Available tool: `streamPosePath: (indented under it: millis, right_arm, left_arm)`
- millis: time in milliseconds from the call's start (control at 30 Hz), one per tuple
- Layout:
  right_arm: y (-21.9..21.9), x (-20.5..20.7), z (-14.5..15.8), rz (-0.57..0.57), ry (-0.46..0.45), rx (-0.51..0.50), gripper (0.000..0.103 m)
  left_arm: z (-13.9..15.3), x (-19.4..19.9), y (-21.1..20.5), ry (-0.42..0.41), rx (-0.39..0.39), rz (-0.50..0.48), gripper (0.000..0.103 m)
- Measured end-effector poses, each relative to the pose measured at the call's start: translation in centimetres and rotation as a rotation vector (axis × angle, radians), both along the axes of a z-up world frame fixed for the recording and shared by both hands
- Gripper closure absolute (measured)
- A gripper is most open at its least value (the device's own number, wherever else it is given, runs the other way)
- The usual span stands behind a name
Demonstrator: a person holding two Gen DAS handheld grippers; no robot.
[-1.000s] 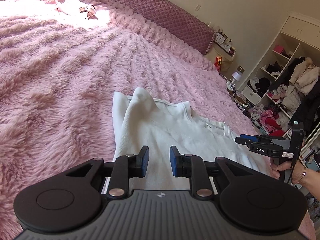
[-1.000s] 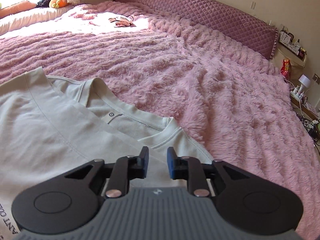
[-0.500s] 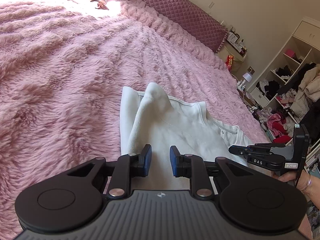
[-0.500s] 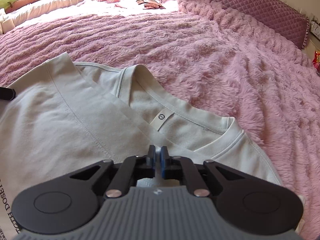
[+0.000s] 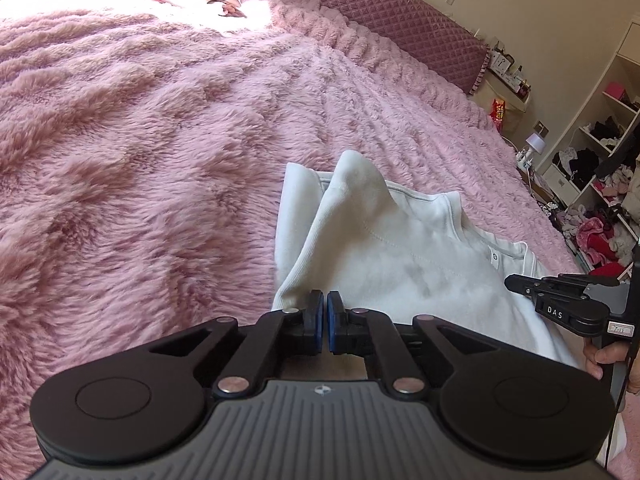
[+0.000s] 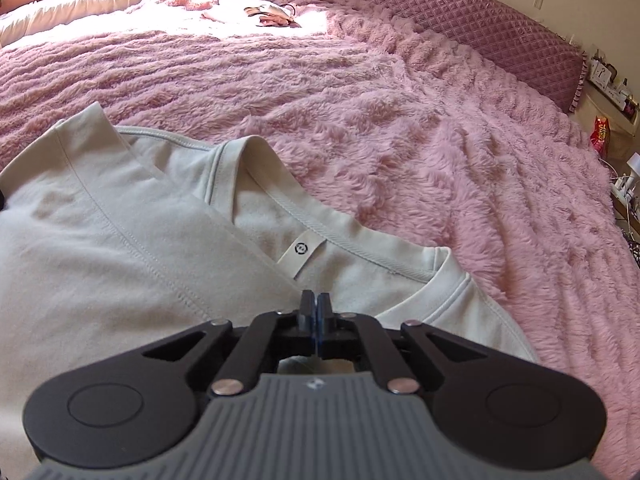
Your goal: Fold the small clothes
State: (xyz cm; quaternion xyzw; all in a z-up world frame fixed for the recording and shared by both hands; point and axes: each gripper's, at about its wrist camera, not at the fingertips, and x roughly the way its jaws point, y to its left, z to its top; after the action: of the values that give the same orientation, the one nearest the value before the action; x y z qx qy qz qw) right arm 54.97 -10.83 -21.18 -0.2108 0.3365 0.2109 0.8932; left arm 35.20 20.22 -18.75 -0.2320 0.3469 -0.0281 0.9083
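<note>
The white top (image 5: pixel 400 248) lay on the pink fluffy blanket (image 5: pixel 140 152) covering the bed, its neckline facing away from the cameras and a small label (image 6: pixel 301 254) showing inside the collar (image 6: pixel 360 248). One sleeve or shoulder fold (image 5: pixel 348 200) stood up in a soft peak at the garment's left side, much as it had a second before.

The left gripper (image 5: pixel 325 318) hung over the near left edge of the top. Its blue pads (image 5: pixel 318 316), which had stood apart a second earlier and half a second earlier, had just been closing and now sat almost together, with a thin gap between them. Whether any cloth was pinched there could not be told; the garment's edge lay right at the fingertips.

The right gripper (image 6: pixel 316 320) sat just below the collar, near the label. Its jaws had been apart a second ago, were together half a second ago, and were pressed together now. Cloth showed under and behind the pads, but whether it was caught between them was not clear. In the left wrist view, the right gripper (image 5: pixel 516 282) appeared at the garment's right side, held by a hand (image 5: pixel 600 356).

Further out, the quilted mauve headboard (image 5: pixel 380 12) ran along the bed's far edge, with a small pale item (image 6: pixel 272 14) lying in a sunlit patch, and open shelves (image 5: pixel 600 168) of clothes stood on the right.
</note>
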Motion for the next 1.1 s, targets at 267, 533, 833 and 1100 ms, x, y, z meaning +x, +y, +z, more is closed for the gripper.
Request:
streamPosePath:
  millis: [267, 533, 833, 1100]
  right_arm:
    - [-6.7, -4.0, 4.6, -0.025, -0.088, 0.178, 0.089]
    - [-17.4, -4.8, 4.9, -0.31, -0.082, 0.239, 0.07]
    - [-19.5, -3.8, 2.5, -0.377, -0.034, 0.292, 0.063]
    - [-17.9, -3.7, 2.2, -0.412, -0.095, 0.246, 0.101]
  left_arm:
    - [3.4, 0.0, 0.1, -0.138, 0.071, -0.024, 0.076]
    - [3.0, 5.2, 0.0, -0.072, 0.096, 0.013, 0.075]
    - [1.2, 7.1, -1.2, -0.017, 0.075, 0.004, 0.093]
    - [2.1, 6.9, -1.8, -0.046, 0.15, 0.071, 0.095]
